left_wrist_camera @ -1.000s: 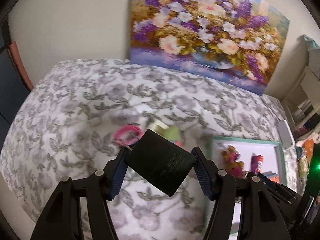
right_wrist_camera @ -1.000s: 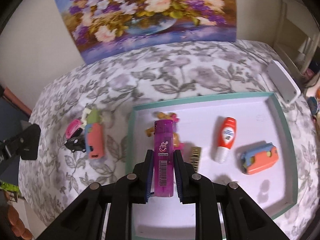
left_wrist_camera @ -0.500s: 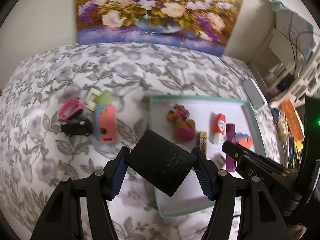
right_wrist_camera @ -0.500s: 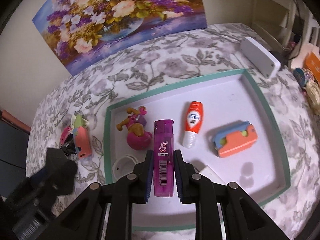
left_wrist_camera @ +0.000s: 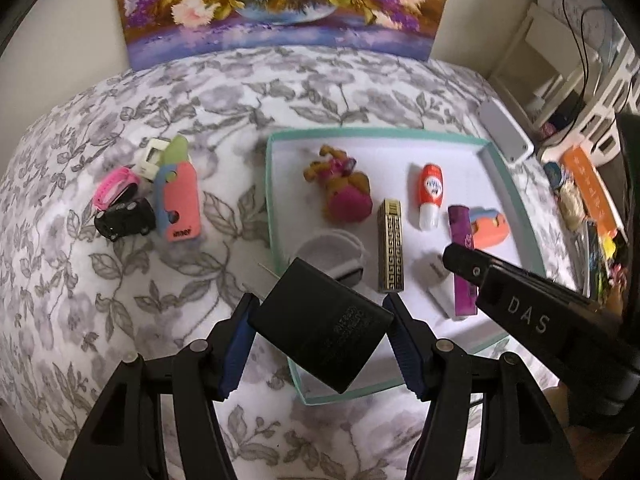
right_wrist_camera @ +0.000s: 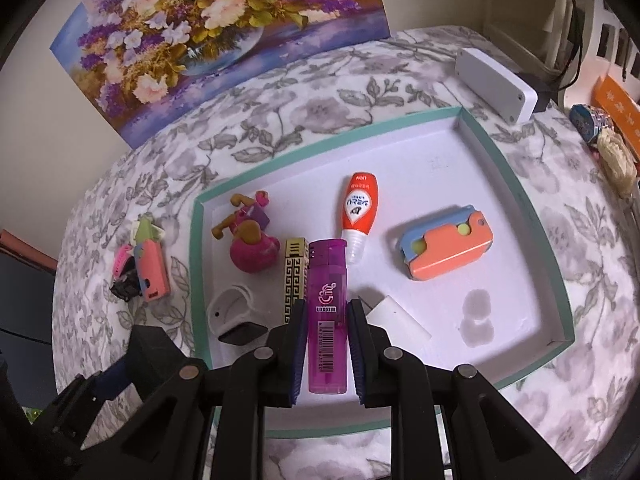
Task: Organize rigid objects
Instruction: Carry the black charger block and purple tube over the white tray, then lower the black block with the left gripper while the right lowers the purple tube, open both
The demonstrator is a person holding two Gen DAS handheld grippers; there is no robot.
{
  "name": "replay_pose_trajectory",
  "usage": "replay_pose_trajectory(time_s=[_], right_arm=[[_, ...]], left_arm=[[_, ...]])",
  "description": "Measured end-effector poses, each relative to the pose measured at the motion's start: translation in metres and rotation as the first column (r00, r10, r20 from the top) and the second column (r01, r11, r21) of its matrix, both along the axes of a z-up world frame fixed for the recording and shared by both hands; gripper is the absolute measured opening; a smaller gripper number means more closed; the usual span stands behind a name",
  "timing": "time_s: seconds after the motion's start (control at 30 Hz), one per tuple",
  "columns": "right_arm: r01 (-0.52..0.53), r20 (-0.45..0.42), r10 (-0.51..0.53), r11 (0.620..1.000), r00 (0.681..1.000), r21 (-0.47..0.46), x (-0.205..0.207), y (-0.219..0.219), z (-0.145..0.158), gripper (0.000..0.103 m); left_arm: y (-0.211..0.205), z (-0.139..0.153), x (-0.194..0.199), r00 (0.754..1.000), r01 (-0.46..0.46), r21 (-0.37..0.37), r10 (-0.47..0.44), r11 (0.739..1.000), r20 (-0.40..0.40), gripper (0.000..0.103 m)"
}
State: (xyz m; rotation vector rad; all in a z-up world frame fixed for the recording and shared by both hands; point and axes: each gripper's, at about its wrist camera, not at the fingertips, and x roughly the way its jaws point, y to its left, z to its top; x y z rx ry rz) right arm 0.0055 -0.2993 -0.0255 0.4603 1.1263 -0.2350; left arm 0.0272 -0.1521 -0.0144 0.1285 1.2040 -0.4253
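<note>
- Left wrist view: the left hand-held gripper (left_wrist_camera: pixel 320 332) is clamped on a black adapter block (left_wrist_camera: pixel 320 326), two thin prongs poking from its far corner, held tilted above the near-left corner of the teal-rimmed tray (left_wrist_camera: pixel 516 196).
- A second ago this camera faced mostly cloth and the painting; it has swung down and right, so the tray interior now fills the middle. I judge the block is about to be set inside, near the white ring-shaped piece (left_wrist_camera: pixel 332 254).
- Already in the tray: a pink-and-yellow toy figure (left_wrist_camera: pixel 344 188), a gold patterned lighter (left_wrist_camera: pixel 391 252), an orange-capped correction bottle (left_wrist_camera: pixel 431 196) and an orange-and-blue toy (left_wrist_camera: pixel 490 228).
- Still out on the cloth, well apart from the tray: a black toy car (left_wrist_camera: pixel 126 220), a pink band (left_wrist_camera: pixel 114 186) and a pink-and-blue toy (left_wrist_camera: pixel 178 204).
- Right wrist view: the right hand-held gripper (right_wrist_camera: pixel 327 354) is closed on a purple lighter (right_wrist_camera: pixel 327 312), pointing away, just beside the gold lighter. It has come lower and closer to the tray floor than half a second back; whether it touches, I cannot tell.
- A white block (right_wrist_camera: pixel 398 318) lies just right of it.
- Surface and room: a bench under a grey floral cloth (right_wrist_camera: pixel 320 88), a flower painting (right_wrist_camera: pixel 216 28) against the wall, a white box (right_wrist_camera: pixel 496 86) beyond the tray, cluttered shelves at right.
</note>
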Motion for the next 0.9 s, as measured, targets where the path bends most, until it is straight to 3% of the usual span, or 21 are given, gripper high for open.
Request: replay_pose_trajectory(time_s=[0.5, 0.7, 0.9], right_arm=[[-0.042, -0.087, 0.041, 0.999, 0.995, -0.001, 0.009, 0.003, -0.019, 0.022], [-0.059, -0.103, 0.058, 0.998, 0.993, -0.001, 0.012, 0.006, -0.024, 0.022], [-0.073, -0.107, 0.071, 0.997, 0.992, -0.009, 0.014, 0.009, -0.024, 0.023]], left_arm=[[-0.022, -0.029, -0.004, 0.994, 0.080, 0.074, -0.074, 0.994, -0.079, 0.065], [-0.028, -0.041, -0.005, 0.985, 0.098, 0.055, -0.089, 0.994, -0.151, 0.065], [-0.030, -0.047, -0.003, 0.982, 0.091, 0.069, -0.079, 0.993, -0.170, 0.065]])
